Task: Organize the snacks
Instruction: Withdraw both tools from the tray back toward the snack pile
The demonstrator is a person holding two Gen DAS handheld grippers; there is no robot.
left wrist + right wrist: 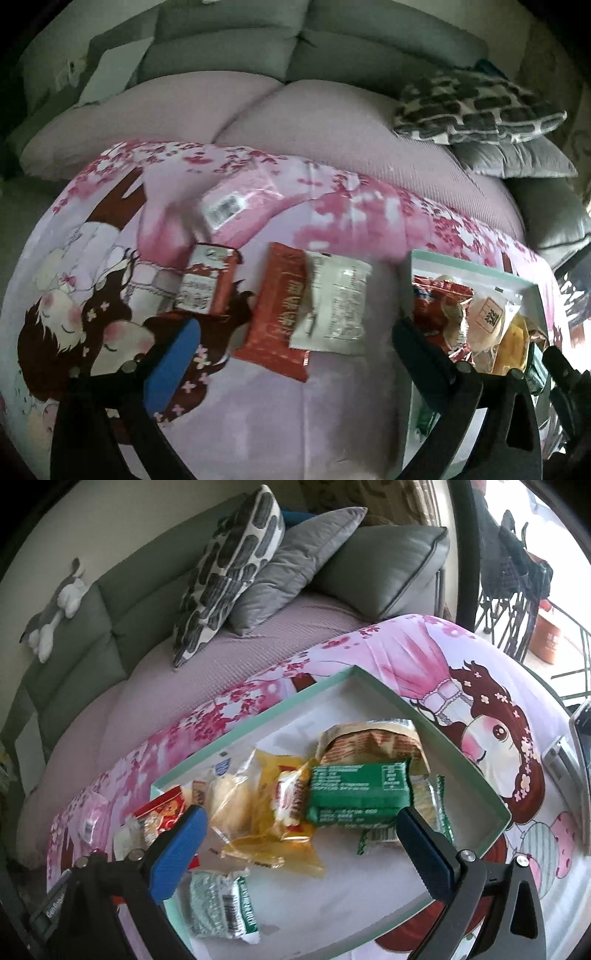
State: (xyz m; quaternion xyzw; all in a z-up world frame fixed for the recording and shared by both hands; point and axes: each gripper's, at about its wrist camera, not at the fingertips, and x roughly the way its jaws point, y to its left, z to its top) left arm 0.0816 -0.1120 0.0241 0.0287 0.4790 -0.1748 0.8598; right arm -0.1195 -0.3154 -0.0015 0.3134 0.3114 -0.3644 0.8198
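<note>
On a pink cartoon-print cloth [332, 214] spread over a table in front of a grey sofa [236, 48], loose snacks lie to the left of a shallow box with a mint-green rim [436, 723]. In the left wrist view the left gripper [295, 332] stands wide, with nothing between its fingers; under the gap lie a red packet [277, 306] and a white packet [340, 299], the white one overlapping the red one's right edge. Just left of them is a smaller red-and-white packet [207, 280], and farther off, blurred, a pink packet with a barcode label [236, 203]. The box [480, 267] sits at the right of this view with several snacks heaped inside. In the right wrist view the right gripper [299, 834] is over the box, also wide and holding nothing. Between its fingers lie a green bar [362, 790] and a clear yellow wrapper [273, 812] with a pale cake inside; a brown crumpled bag [369, 742] lies just beyond the green bar, touching it. A pale green packet with a barcode [221, 904] rests at the near side of the box, and a red packet [162, 812] sits at its left corner. A patterned cushion [229, 572] and a grey cushion [295, 565] lean on the sofa behind.
</note>
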